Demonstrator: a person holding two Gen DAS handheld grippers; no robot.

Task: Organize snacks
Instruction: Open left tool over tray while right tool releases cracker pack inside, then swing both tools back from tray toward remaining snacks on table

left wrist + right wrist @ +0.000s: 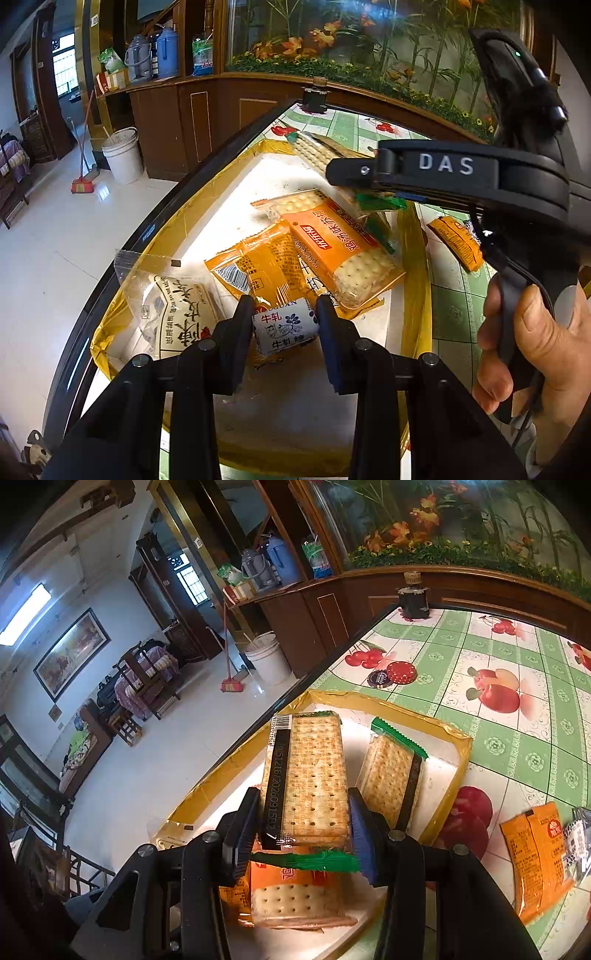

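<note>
Snacks lie gathered in a shallow tray (417, 266) with yellow taped walls, which sits at the edge of the surface (517, 686), a table covered in a green-and-white cloth printed with apples and cherries. Beyond the surface edge a white bucket (267, 657) and a red broom (232, 685) stand on the pale tiled floor.

Inside the tray, an orange cracker pack (343, 247) rests on top of a flatter orange packet (258, 269), and a clear bag with dark lettering (177, 314) leans against the tray's near-left wall. A green-edged cracker pack (395, 775) lies tilted against the far side of the tray.

The right gripper (304, 830), carried in a hand (535, 343), is clamped on a long cracker pack (310, 775) with a green crimped end, its two pads pressing the pack's sides, and the pack hangs over the tray above the orange cracker pack. The left gripper (284, 325) pinches a small white candy (284, 328) with blue print between its pads, low over the near part of the tray.

Outside the tray, an orange sachet (535, 856) lies on the cloth to the right, and two round tins (395, 674), one red and one dark, sit just beyond the tray's far wall.
</note>
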